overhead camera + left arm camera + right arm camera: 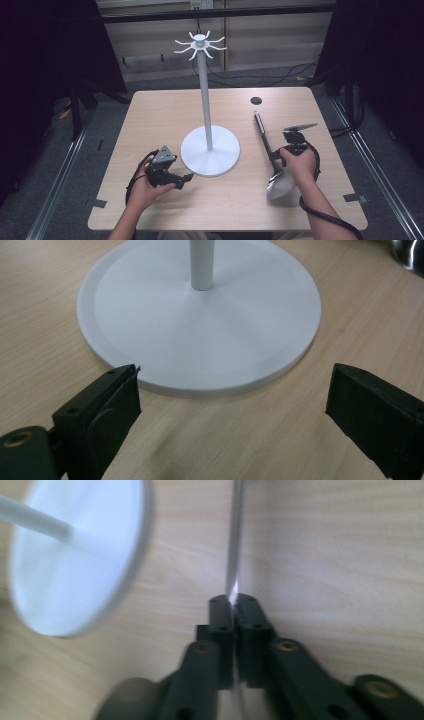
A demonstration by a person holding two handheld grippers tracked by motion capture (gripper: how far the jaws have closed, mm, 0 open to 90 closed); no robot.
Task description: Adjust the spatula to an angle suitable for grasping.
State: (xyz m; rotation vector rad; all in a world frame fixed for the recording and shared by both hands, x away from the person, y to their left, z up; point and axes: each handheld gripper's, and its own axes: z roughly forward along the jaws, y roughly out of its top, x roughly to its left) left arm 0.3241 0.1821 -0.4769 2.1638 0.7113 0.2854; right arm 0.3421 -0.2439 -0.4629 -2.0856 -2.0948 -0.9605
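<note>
Ladle [274,165]: long dark handle, shiny metal bowl, lying on the right half of the wooden surface [150,115]. Bowl end sits nearest the person, handle runs away toward the far edge. The right tool [278,156] is clamped on the handle partway along; in the right gripper view its jaws are pressed together on the thin metal shaft [234,555], which runs straight up out of them. That view is blurred.

White stand [209,145]: round flat base near the middle of the surface, tall upright pole, ring of curved hooks [200,46] at the top. Nothing hangs from the hooks.

Left tool [186,179]: held low over the surface just left of the stand's base, tips near its rim. In the left gripper view its jaws stand wide apart with bare wood between them and the base [200,320] just ahead.

Small dark round disc [256,100] lies near the far edge, well apart from the ladle.
</note>
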